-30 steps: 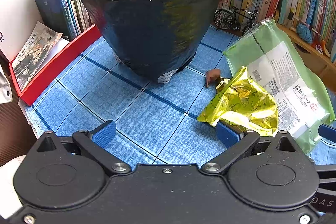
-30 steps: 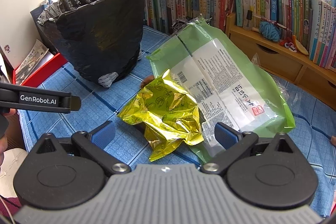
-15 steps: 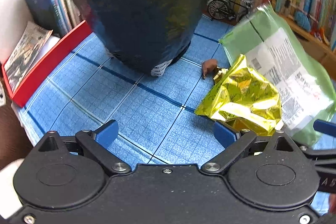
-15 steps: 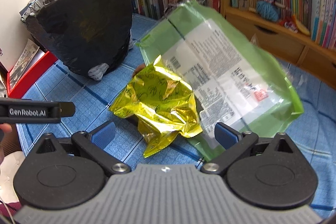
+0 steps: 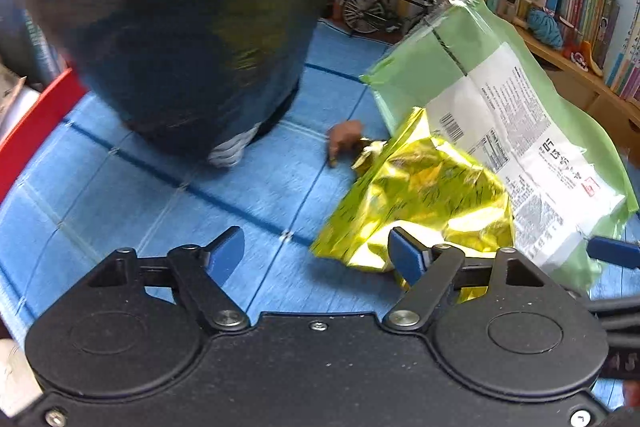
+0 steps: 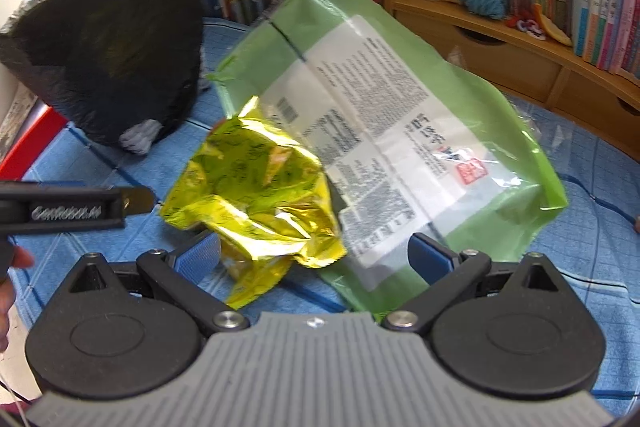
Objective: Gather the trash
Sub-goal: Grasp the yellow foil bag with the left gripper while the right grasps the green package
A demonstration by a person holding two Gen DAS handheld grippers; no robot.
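Both tools lower, nearer yellow wrapper [image 5: 420, 195]; left tool [image 5: 316, 253] closing.

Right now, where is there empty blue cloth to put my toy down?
Bare blue checked cloth lies between the black-bagged bin, the red tray edge and the crumpled yellow foil wrapper. It is crowded on the right, where that wrapper overlaps the big green plastic packet, with a small brown scrap beside them.

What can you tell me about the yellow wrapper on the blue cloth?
The yellow wrapper is shiny, crinkled foil printed with small dark marks. It lies crumpled on the blue checked cloth, its far edge overlapping the green packet, in front of the black-lined bin. No gripper holds it.
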